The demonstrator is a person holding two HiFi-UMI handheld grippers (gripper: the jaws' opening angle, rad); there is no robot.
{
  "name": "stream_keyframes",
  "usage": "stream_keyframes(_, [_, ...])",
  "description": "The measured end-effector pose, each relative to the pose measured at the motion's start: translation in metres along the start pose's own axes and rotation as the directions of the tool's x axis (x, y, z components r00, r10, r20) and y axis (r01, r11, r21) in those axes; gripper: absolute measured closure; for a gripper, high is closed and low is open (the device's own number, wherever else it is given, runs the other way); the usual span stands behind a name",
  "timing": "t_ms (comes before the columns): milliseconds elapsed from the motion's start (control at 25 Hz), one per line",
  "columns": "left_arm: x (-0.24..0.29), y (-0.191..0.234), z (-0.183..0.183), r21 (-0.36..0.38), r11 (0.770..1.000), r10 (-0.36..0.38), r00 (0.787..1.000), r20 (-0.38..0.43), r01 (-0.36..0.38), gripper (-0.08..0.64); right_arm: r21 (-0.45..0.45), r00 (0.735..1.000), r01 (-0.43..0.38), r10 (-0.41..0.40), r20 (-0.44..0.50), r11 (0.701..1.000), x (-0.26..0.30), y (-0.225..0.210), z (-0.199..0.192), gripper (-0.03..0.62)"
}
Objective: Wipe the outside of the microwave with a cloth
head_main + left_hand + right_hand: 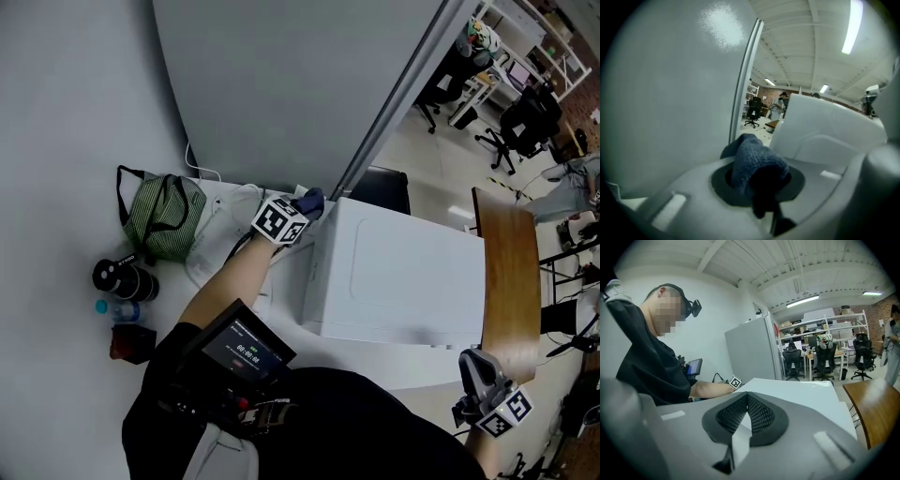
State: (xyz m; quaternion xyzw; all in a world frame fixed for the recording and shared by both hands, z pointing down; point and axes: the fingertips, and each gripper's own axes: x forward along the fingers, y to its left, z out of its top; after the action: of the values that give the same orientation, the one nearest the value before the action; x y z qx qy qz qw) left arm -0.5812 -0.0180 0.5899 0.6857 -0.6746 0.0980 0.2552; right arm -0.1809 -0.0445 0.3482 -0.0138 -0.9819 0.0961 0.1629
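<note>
The white microwave stands on a white table, seen from above in the head view. My left gripper is at its back left corner, shut on a blue cloth. In the left gripper view the cloth bulges out between the jaws of the left gripper, with the microwave's side just to the right. My right gripper hangs off the microwave's front right corner, shut with nothing in it. In the right gripper view the right gripper has its ribbed pads pressed together, in front of the microwave top.
A grey partition stands close behind the microwave. A green striped bag, a black cylinder and a small bottle lie on the table's left. A wooden tabletop borders the right. Office chairs stand beyond.
</note>
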Motion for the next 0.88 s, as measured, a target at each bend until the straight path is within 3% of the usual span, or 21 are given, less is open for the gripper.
stream_keyframes(160, [-0.001,-0.035,-0.005,0.083,0.990,-0.115,0.993,-0.037,0.118,0.517,-0.008,1.000,-0.020,0.020,0.002,1.000,-0.002,0.003,0.000,0.588])
stream_keyframes(400, [-0.043,-0.096,-0.034,0.198,0.942,-0.247,0.959,-0.139,0.271,0.509,-0.030,0.995,-0.091,0.091,0.026,0.995,0.002,0.017,0.000,0.588])
stream_keyframes(640, [-0.098,-0.184,-0.091,0.184,0.919,-0.310,0.926,-0.213,0.350,0.509,-0.068,0.970,-0.233,0.237,0.048,0.970,0.023,0.038,0.007,0.588])
stream_keyframes(800, [-0.124,-0.236,-0.117,0.156,0.921,-0.324,0.925,-0.200,0.356,0.508,-0.095,0.936,-0.344,0.349,0.046,0.934,0.044,0.057,0.011,0.588])
stream_keyframes(880, [-0.135,-0.257,-0.130,0.142,0.911,-0.357,0.914,-0.196,0.386,0.509,-0.112,0.913,-0.398,0.404,0.046,0.911,0.056,0.068,0.015,0.588])
